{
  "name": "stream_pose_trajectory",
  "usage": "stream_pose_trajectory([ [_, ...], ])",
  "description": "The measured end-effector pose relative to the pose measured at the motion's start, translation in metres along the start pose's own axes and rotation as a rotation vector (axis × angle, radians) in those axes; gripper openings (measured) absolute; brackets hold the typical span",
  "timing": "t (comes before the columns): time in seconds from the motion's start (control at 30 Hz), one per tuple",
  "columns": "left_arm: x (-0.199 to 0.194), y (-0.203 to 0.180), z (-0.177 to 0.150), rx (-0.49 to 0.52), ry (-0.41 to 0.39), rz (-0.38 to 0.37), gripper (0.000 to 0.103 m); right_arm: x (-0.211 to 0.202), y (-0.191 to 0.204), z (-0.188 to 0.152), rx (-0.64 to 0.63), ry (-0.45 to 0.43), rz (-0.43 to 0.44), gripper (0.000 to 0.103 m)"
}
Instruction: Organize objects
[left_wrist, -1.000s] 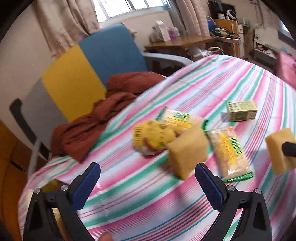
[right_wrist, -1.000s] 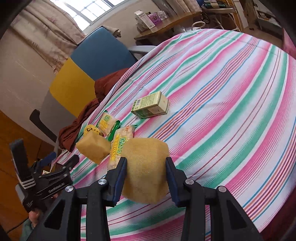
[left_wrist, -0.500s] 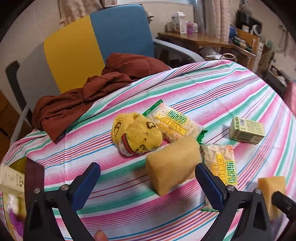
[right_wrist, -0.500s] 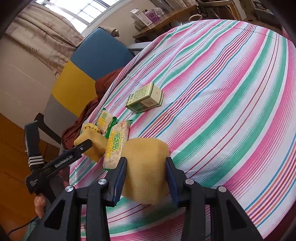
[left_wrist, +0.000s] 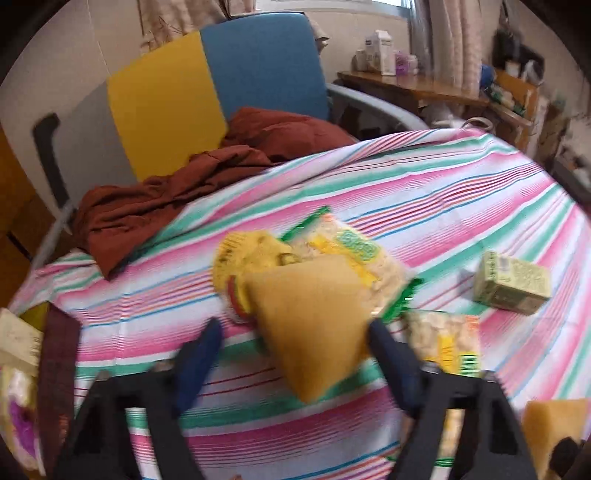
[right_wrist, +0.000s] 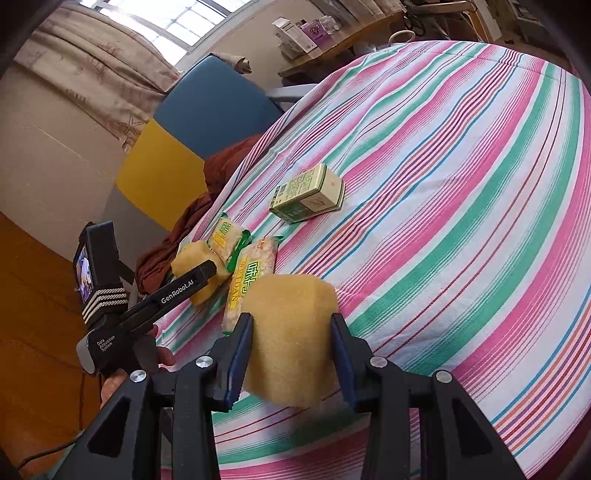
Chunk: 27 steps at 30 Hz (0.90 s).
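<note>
My right gripper (right_wrist: 291, 332) is shut on a yellow sponge (right_wrist: 291, 332) and holds it above the striped tablecloth (right_wrist: 461, 184). My left gripper (left_wrist: 291, 343) is open around a second yellow sponge (left_wrist: 314, 321) that lies on the cloth; the sponge sits between the blue pads, nearer the right one. In the right wrist view that sponge (right_wrist: 192, 266) shows behind the left gripper's finger. Behind it lie a yellow sock bundle (left_wrist: 247, 258), two snack packets (left_wrist: 354, 254) (left_wrist: 443, 347) and a green carton (left_wrist: 511, 282).
A blue, yellow and grey chair (left_wrist: 207, 88) with a rust-red cloth (left_wrist: 192, 184) stands at the table's far left edge. A wooden desk (left_wrist: 413, 85) with boxes stands behind. A bag (left_wrist: 18, 369) sits at the left edge.
My left gripper has moved forward, so the sponge on the cloth now sits between its pads, and its jaws have narrowed. The right gripper holds its sponge as before.
</note>
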<state>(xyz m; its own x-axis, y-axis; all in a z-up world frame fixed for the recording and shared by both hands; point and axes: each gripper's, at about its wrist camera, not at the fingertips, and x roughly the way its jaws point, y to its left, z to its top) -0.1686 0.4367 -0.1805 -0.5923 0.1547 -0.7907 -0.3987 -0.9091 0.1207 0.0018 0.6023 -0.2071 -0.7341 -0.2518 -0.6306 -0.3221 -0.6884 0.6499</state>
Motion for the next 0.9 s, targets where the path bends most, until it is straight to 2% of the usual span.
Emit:
stream_pose_trajectory([
  [0.07, 0.002, -0.002, 0.0, 0.015, 0.01, -0.012, 0.066, -0.001, 0.0, 0.0, 0.004, -0.004, 0.003, 0.042],
  [0.13, -0.001, -0.003, -0.002, 0.025, -0.003, -0.026, 0.057, -0.003, 0.0, 0.0, 0.003, -0.008, 0.003, 0.042],
  [0.23, -0.006, -0.002, -0.005, 0.026, -0.01, -0.047, 0.055, -0.003, 0.0, 0.0, 0.006, -0.008, 0.007, 0.042],
  [0.3, -0.011, 0.005, -0.008, 0.01, -0.014, -0.041, 0.054, -0.004, 0.001, 0.0, -0.002, -0.01, 0.003, 0.042],
  [0.47, -0.023, 0.03, -0.017, -0.035, 0.002, -0.09, 0.053, -0.005, 0.003, 0.0, -0.001, -0.011, 0.012, 0.042],
  [0.63, -0.056, 0.049, -0.03, -0.026, -0.035, -0.117, 0.053, -0.005, 0.012, -0.004, -0.013, -0.007, 0.027, 0.042],
  [0.73, -0.085, 0.06, -0.039, 0.014, -0.078, -0.115, 0.054, -0.005, 0.021, -0.007, -0.029, 0.001, 0.037, 0.042],
  [0.9, -0.132, 0.095, -0.061, 0.03, -0.127, -0.119, 0.055, -0.001, 0.049, -0.017, -0.071, 0.028, 0.065, 0.041],
])
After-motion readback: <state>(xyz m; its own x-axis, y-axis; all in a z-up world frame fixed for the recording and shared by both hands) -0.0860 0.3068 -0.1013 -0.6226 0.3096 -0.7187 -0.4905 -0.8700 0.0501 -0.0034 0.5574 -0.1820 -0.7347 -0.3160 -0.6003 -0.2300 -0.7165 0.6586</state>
